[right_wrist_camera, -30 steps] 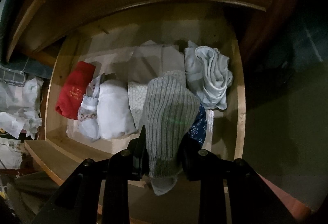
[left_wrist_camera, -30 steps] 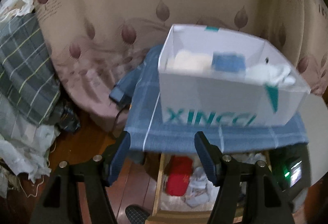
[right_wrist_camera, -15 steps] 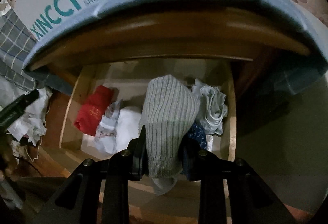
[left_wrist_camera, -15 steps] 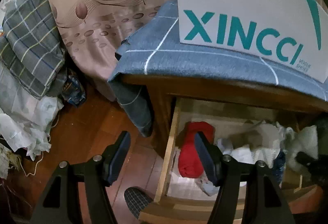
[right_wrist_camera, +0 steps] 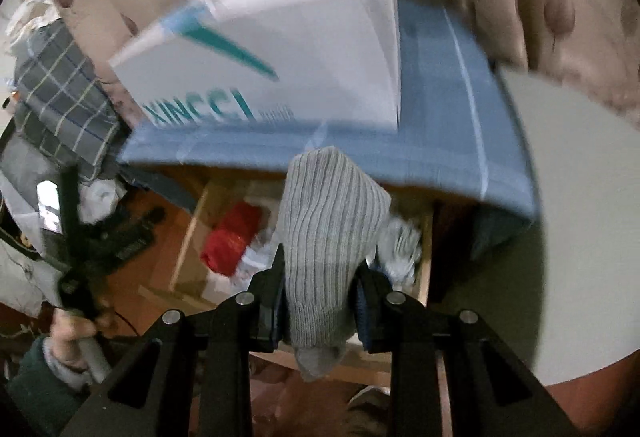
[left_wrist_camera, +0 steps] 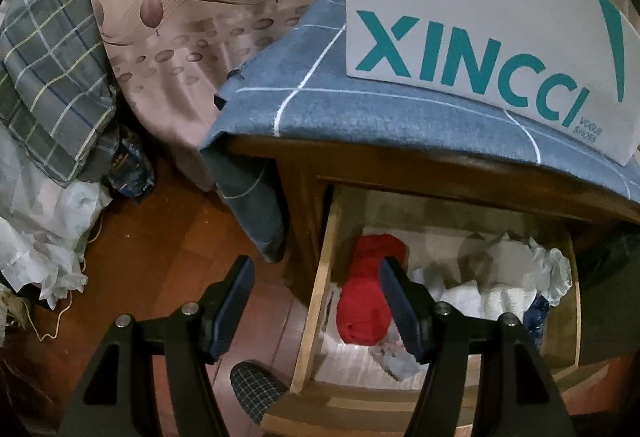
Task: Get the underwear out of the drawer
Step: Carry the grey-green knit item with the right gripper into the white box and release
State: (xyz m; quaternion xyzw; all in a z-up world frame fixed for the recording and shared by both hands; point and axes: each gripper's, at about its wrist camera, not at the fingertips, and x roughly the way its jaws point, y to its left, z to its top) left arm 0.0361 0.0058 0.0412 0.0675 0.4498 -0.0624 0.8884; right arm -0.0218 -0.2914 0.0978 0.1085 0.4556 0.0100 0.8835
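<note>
Grey underwear [right_wrist_camera: 328,237] is being gripped in the right tool [right_wrist_camera: 320,301], above the drawer [right_wrist_camera: 426,261]. The left tool [left_wrist_camera: 316,301] is being held wide open and empty, over the drawer's left edge.

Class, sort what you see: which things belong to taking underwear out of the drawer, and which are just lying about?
Job:
grey ribbed underwear
right gripper, clamping it
open drawer
red roll

Lying about:
white shoe box
blue checked cloth
plaid bedding
slipper
</note>
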